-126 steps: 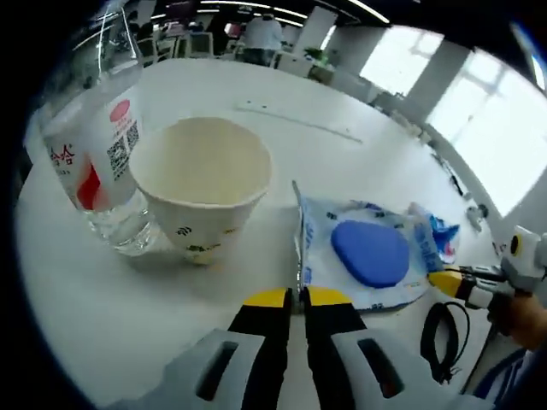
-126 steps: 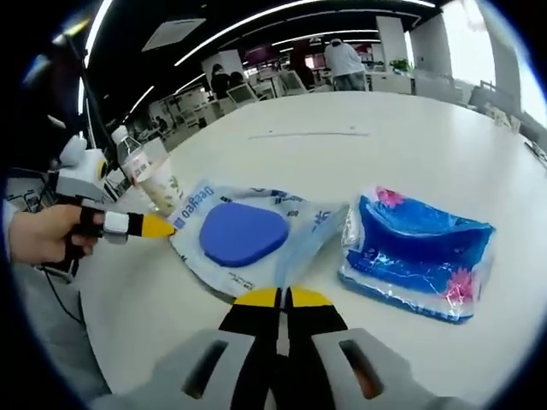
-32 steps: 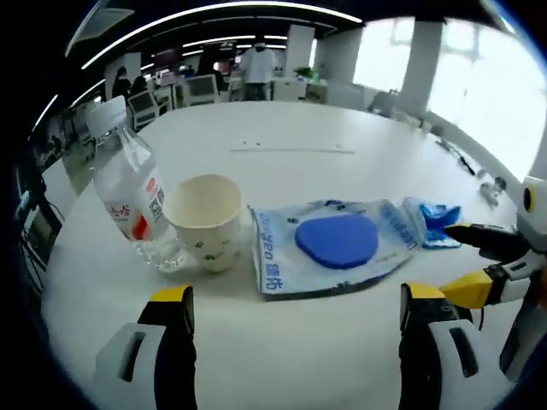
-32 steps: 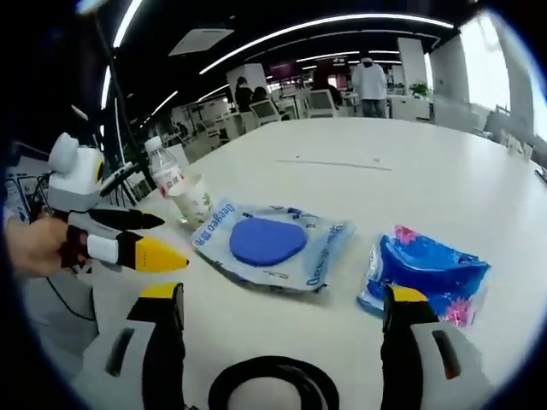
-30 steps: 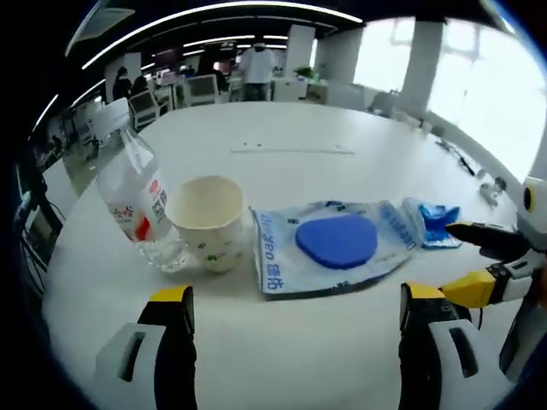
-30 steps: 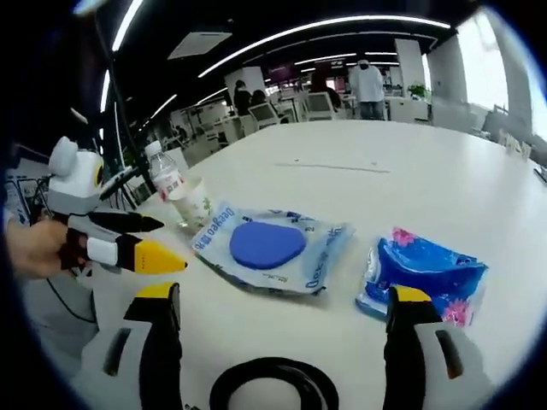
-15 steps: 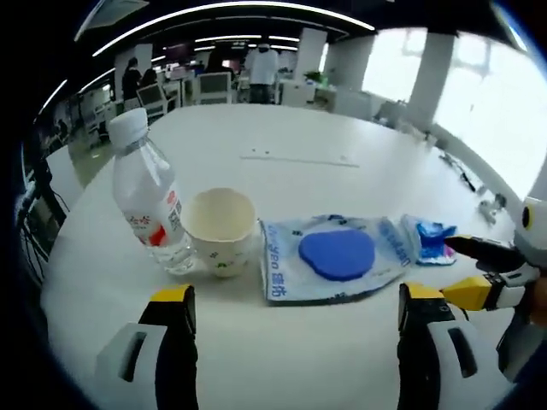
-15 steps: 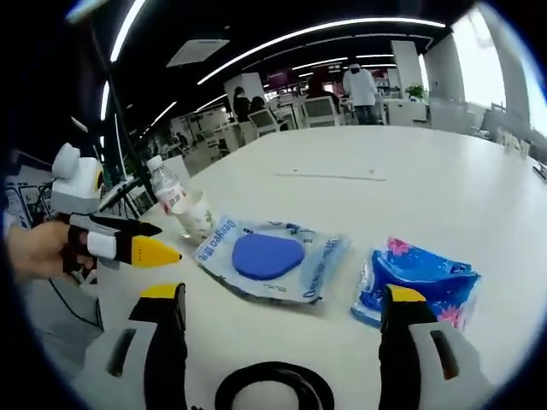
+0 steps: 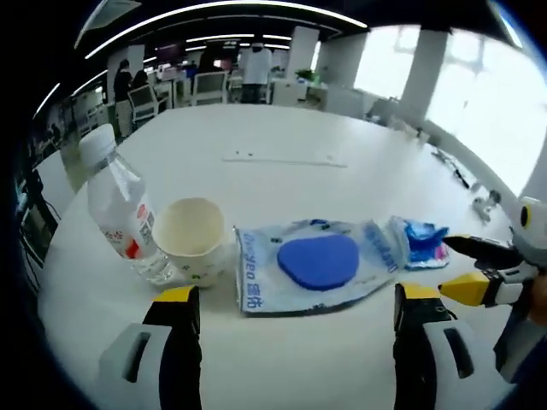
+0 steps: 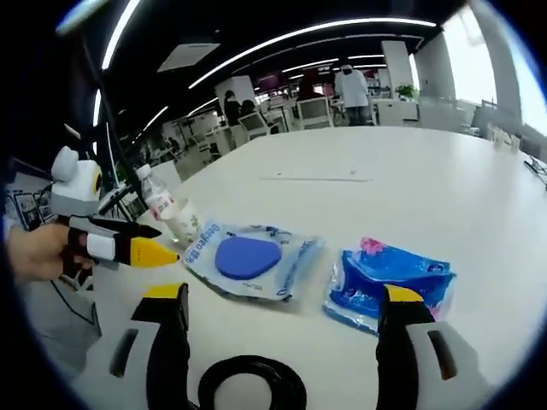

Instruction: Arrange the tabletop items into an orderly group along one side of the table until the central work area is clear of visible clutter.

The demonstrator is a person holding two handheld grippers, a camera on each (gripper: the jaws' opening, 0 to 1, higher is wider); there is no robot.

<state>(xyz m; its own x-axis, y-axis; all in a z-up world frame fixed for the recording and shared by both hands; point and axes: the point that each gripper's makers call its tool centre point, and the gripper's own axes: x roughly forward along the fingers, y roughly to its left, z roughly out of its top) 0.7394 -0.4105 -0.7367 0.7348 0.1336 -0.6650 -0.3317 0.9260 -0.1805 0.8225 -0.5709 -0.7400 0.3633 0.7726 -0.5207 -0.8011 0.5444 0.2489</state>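
The left gripper (image 9: 289, 301) is being held low over the near edge of the tabletop (image 9: 282, 166), jaws spread wide with nothing between them. The right gripper (image 10: 278, 301) is being kept the same way, jaws apart and empty, with a black cable loop (image 10: 252, 384) lying just below it. Four items are being shown in a row along the near edge: a water bottle (image 9: 120, 209), a paper cup (image 9: 190, 239) touching it, a clear pouch with a blue pad (image 9: 318, 265) just beside the cup, and a blue tissue pack (image 10: 389, 278) near the pouch's far end. The grouping is being judged nearly finished; perhaps only the pack's spacing is left to tidy. Beyond the row, the middle of the tabletop is being left bare, giving plenty of open room.
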